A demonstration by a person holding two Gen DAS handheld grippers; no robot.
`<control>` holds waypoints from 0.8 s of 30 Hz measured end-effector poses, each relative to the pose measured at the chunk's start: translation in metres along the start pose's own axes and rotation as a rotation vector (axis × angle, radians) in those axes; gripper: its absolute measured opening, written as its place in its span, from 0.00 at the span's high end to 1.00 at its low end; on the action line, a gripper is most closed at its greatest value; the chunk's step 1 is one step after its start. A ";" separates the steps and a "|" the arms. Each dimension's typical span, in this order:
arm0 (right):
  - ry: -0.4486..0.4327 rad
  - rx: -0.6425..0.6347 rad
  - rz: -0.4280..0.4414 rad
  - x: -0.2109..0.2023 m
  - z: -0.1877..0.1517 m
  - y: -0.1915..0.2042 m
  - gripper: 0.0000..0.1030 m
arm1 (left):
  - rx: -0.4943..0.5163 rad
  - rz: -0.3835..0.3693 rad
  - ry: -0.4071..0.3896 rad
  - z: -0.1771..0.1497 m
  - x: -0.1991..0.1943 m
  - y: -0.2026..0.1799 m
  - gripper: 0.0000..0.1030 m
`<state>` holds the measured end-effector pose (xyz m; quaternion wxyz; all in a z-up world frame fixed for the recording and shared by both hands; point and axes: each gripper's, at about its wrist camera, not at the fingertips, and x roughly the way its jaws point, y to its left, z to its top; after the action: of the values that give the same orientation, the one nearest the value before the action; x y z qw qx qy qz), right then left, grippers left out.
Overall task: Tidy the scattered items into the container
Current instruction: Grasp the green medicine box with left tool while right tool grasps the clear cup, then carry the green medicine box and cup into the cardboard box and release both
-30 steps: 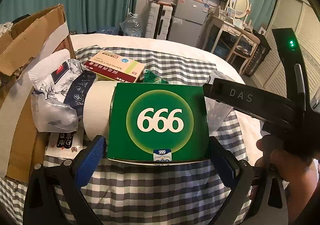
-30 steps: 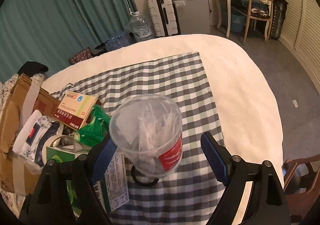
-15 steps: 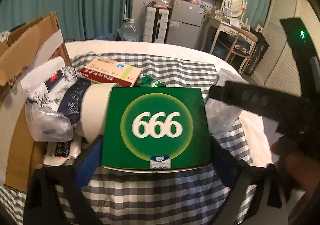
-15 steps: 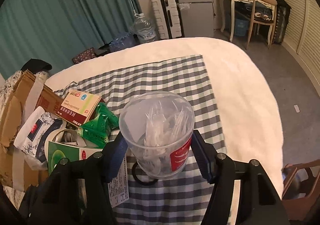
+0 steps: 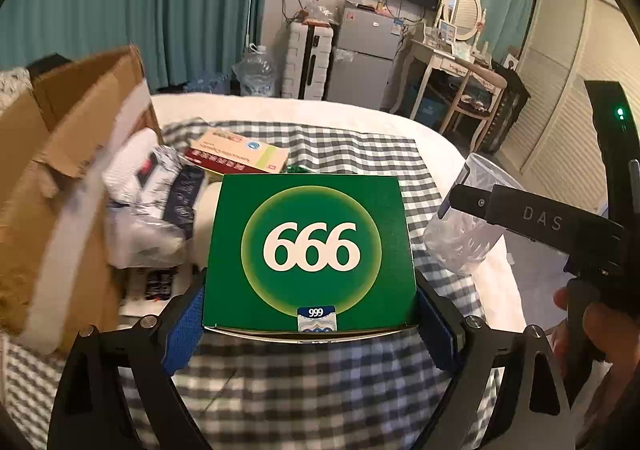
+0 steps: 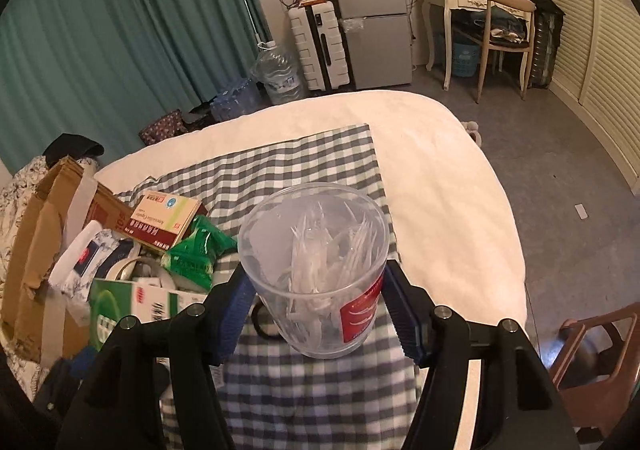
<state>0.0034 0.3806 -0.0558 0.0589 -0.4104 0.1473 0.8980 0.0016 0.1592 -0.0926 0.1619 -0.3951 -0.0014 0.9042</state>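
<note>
Jaws of the left gripper [image 5: 310, 324] were closed on a green box [image 5: 310, 254], blue pads pressing both its sides. Its top face showed a pale green circle with white "666" and a small "999" label at the near edge. It was held level above the checked cloth [image 5: 304, 382].

Jaws of the right gripper [image 6: 320, 300] were clamped on a clear cup [image 6: 318, 270], upright, with a red label low on its side and thin clear plastic pieces bunched inside.

Left of both lay a pile: a red-and-cream box [image 6: 164, 221], a green packet [image 6: 196, 254], a tape roll [image 6: 128, 270] and a white-and-navy pouch [image 5: 156, 193]. An open carton [image 5: 48, 177], taped white, stood just beside the pile on the bed [image 6: 440, 177].
</note>
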 end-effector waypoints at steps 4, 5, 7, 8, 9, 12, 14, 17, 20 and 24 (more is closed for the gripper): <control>-0.025 -0.029 0.007 -0.022 -0.003 0.006 0.39 | 0.038 0.022 -0.029 -0.003 -0.025 -0.003 0.10; -0.033 -0.036 0.007 -0.027 -0.003 0.009 0.39 | 0.046 0.030 -0.036 -0.002 -0.030 -0.004 0.10; -0.056 -0.048 0.013 -0.040 -0.002 0.012 0.39 | 0.050 0.052 -0.054 0.000 -0.043 -0.004 0.10; -0.067 -0.049 0.017 -0.045 -0.001 0.015 0.39 | 0.044 0.050 -0.055 0.001 -0.046 -0.001 0.10; -0.077 -0.052 0.023 -0.051 0.000 0.017 0.39 | 0.029 0.043 -0.052 0.003 -0.050 0.001 0.10; -0.090 -0.058 0.023 -0.060 0.002 0.022 0.39 | 0.011 0.056 -0.044 0.005 -0.059 0.008 0.10; -0.103 -0.065 0.025 -0.067 0.002 0.026 0.39 | 0.005 0.067 -0.055 0.006 -0.070 0.012 0.10; -0.120 -0.080 0.028 -0.075 0.001 0.035 0.39 | -0.002 0.081 -0.076 0.011 -0.086 0.024 0.10; -0.133 -0.099 0.033 -0.083 0.002 0.045 0.39 | -0.011 0.094 -0.097 0.021 -0.099 0.035 0.10; -0.147 -0.142 0.048 -0.092 0.005 0.070 0.39 | -0.034 0.112 -0.142 0.039 -0.118 0.054 0.10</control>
<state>0.0444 0.3167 0.0316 0.0189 -0.3430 0.0881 0.9350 0.0332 0.0779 0.0116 0.1037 -0.3321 -0.0060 0.9375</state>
